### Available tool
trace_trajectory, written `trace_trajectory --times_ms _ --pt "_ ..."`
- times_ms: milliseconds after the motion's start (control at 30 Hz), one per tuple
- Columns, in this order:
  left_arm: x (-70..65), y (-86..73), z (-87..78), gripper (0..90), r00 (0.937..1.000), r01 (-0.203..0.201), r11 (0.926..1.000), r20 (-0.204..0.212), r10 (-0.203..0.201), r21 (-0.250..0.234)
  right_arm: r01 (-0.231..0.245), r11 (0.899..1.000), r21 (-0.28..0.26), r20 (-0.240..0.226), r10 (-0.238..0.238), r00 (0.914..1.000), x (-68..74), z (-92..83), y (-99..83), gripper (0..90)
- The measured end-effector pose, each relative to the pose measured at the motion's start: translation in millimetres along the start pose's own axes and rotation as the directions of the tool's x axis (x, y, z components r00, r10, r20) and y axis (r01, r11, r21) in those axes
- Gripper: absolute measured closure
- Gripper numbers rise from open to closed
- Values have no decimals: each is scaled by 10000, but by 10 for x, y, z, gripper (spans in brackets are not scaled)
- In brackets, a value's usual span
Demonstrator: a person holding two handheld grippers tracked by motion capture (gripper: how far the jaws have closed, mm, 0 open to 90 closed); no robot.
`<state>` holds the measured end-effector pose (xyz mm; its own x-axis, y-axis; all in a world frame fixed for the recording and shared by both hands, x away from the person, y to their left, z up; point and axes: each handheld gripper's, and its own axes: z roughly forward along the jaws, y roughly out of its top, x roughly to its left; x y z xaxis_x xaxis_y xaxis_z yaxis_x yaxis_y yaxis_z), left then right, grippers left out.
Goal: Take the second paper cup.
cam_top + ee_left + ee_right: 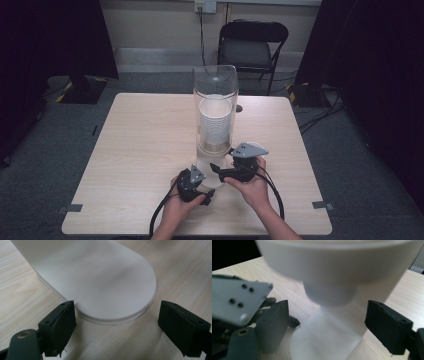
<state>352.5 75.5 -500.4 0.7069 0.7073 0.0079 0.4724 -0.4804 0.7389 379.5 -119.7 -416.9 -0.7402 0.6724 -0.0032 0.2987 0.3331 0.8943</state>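
Dispenser base (100,282) between left tongs (117,322)

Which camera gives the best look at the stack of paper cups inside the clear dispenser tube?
The high view: it shows the stack of white cups whole, upright inside the clear dispenser tube. The right gripper view shows just the blurred bottom of the lowest cup poking out below. The left gripper view shows the dispenser's white base, no cups.

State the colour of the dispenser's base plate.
White; the base plate shows best in the left gripper view.
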Motion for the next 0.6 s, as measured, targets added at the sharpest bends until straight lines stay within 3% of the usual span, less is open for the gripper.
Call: trace_trajectory --times_ms 100,167,267,300,367,400,600 --pt "-1 0 0 142 10000 7 10000 -1 -7 -6 17 10000 -81 178 -15 9998 -4 58 25 206" --pt "0 0 1 142 10000 -2 10000 -2 2 -6 -211 9984 -521 293 226 9993 -22 119 41 218" --pt "-1 0 1 142 10000 0 10000 -5 0 -9 -315 9975 -635 240 331 9992 -25 144 41 240" --pt "-1 0 1 142 10000 3 10000 0 -3 -8 -237 9974 -678 301 258 9992 -24 155 38 248" --pt "-1 0 1 142 10000 5 10000 -5 -5 -12 -132 9974 -707 124 141 9998 -19 176 33 359" --pt "0 0 1 142 10000 3 10000 0 -3 -8 97 9973 -728 170 -84 9998 -10 184 30 364" --pt "-1 -1 1 141 10000 -12 10000 -6 12 0 418 9964 -733 82 -413 9991 -14 189 -3 379"
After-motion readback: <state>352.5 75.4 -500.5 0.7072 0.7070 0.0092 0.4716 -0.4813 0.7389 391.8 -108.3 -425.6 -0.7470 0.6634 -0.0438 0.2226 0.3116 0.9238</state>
